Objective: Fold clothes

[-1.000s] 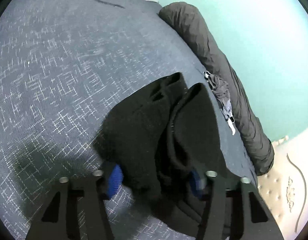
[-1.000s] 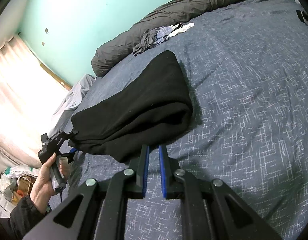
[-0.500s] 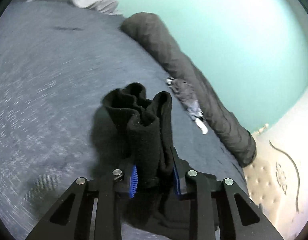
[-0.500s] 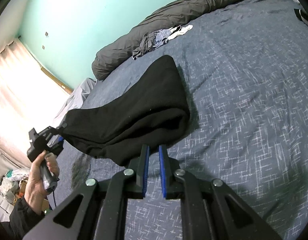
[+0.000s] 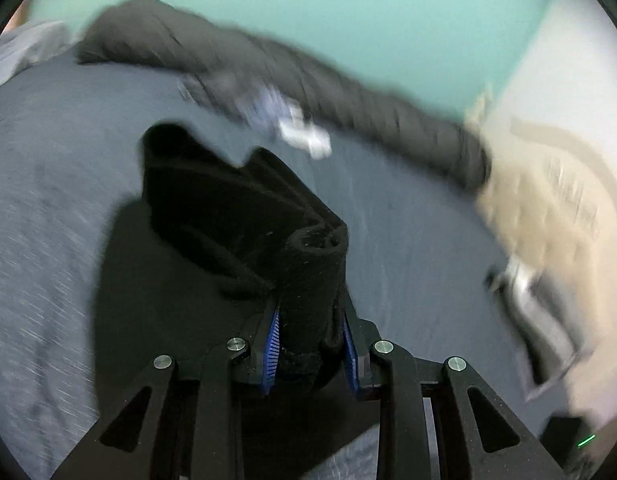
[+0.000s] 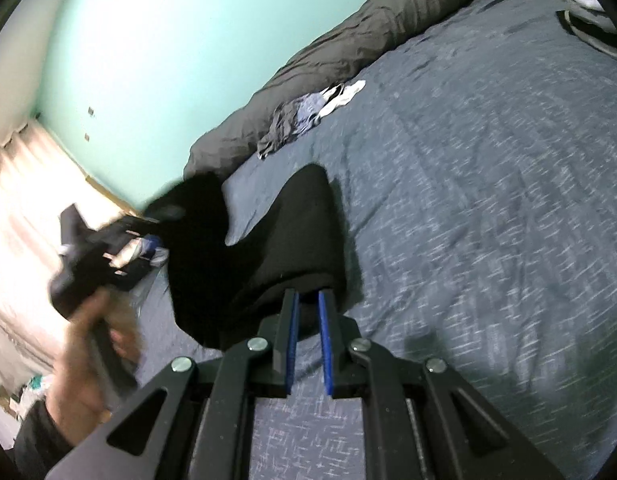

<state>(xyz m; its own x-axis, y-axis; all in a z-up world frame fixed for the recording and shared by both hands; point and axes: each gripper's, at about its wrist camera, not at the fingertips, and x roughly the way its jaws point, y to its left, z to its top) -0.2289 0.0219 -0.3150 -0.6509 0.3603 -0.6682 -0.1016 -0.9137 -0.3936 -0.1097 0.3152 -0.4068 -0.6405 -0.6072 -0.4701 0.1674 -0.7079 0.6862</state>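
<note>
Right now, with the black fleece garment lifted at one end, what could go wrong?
1. The left gripper pinches only a bunched end of the black fleece garment; it may slip out.
2. The right gripper looks shut at the garment's near edge, seemingly not holding it, so the fold may drag across the blue patterned bedspread.

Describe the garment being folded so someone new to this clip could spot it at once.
Start from the big bed with the blue-grey patterned cover. In its middle lies a black fleece garment, thick and bunched, one end pinched in the left gripper. Unlike the long grey rolled duvet against the teal wall and the small pale crumpled clothes beside it, it is pure black.
</note>
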